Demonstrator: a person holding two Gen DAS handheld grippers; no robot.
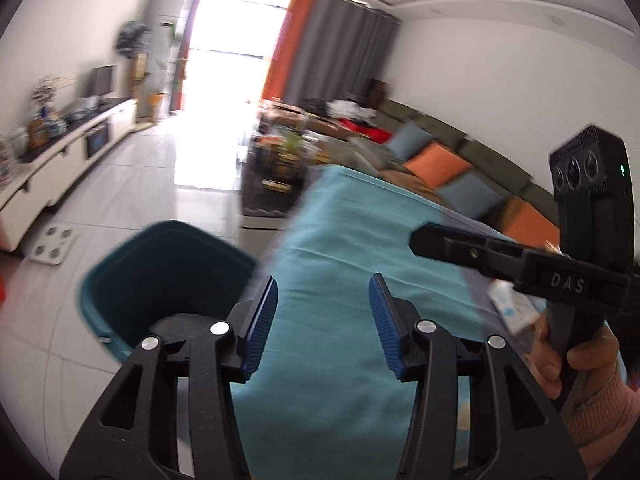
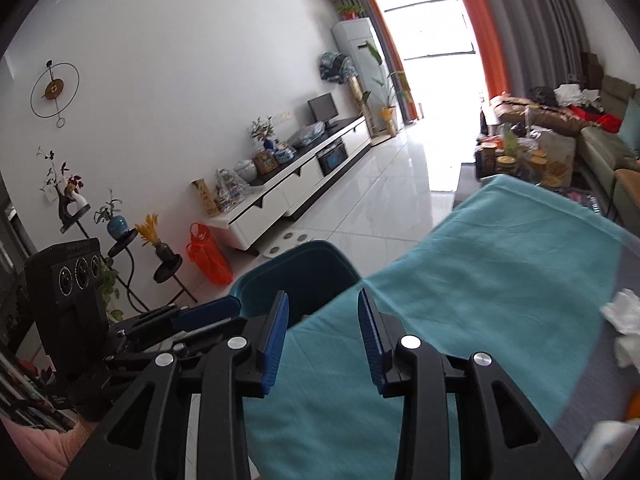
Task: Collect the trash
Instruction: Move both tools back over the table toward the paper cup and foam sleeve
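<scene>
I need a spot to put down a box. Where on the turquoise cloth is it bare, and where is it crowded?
The turquoise cloth is bare from its far edge to the blue bin beside it. Its near right side is crowded: crumpled tissue and other white litter.

Both fisheye views are brightly daylit; the window (image 1: 236, 36) is blown out, glare is thrown across the floor (image 2: 384, 204), edges are curved, and the tabletop (image 1: 340, 248) is motion-blurred.

A home living room: sofa (image 1: 452, 148) with cushions, TV cabinet (image 2: 304, 176), curtains (image 1: 336, 44), tiled floor (image 2: 380, 208).
</scene>
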